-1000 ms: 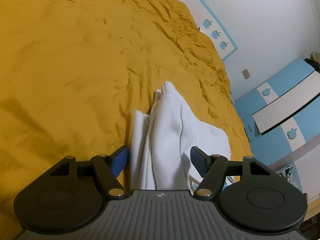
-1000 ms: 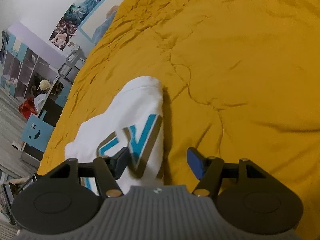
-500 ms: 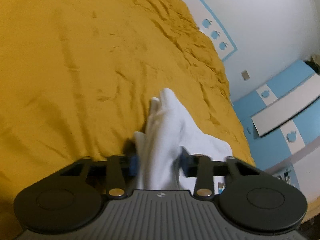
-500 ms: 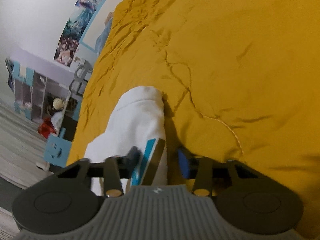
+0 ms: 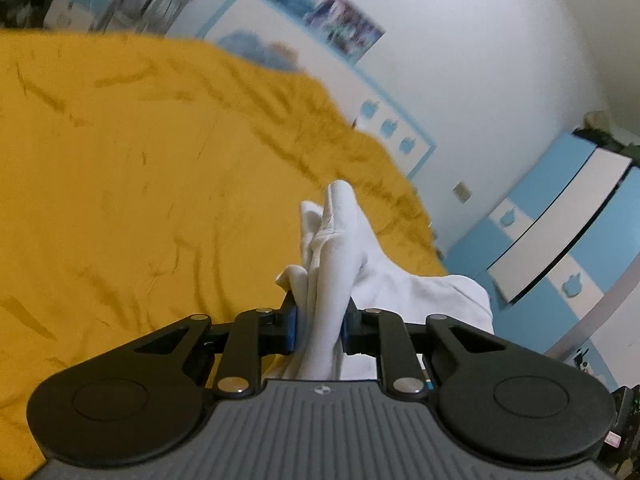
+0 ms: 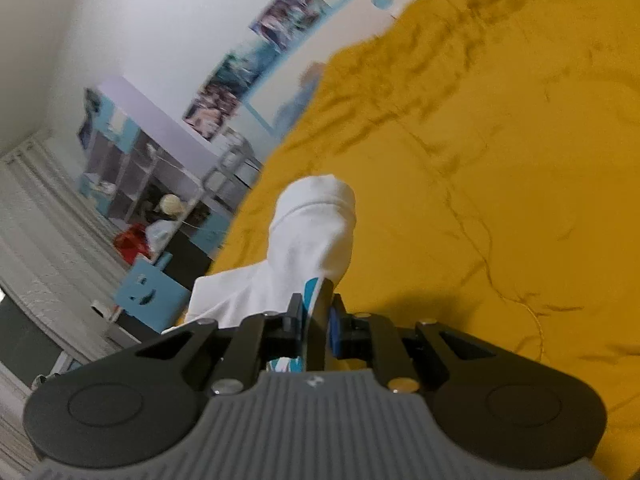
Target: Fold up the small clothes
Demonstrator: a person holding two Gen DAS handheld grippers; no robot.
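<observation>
Mustard-yellow bedding [image 5: 132,184] fills most of both wrist views, creased and rumpled, with a white wall [image 5: 480,60] behind it carrying blurred posters [image 6: 288,12] and a blue-edged panel with small blue apple-like shapes [image 5: 386,126]. Far right in the left wrist view stands a blue-and-white cabinet [image 5: 560,216] with the same blue shapes on its white squares. Far left in the right wrist view there is a lilac shelving unit [image 6: 152,152] and, on the floor nearer the bed, a small blue box with a smiling face [image 6: 146,290].

The left gripper [image 5: 319,326] is clamped on a bunched fold of the white garment [image 5: 340,248], the cloth squeezed between its blue pads [image 5: 291,328] and rising beyond them in a narrow ridge; the rest of the fabric falls away to the right over the bed's edge.

The right gripper [image 6: 316,326] has its jaws pressed together on another part of the white garment [image 6: 316,224], at a spot printed with a teal and dark stripe graphic [image 6: 311,290]. Motion blur and folding leave the print unreadable; no lettering can be made out on it or on the posters. Both pinched sections are lifted off the bedding, near its edge.
</observation>
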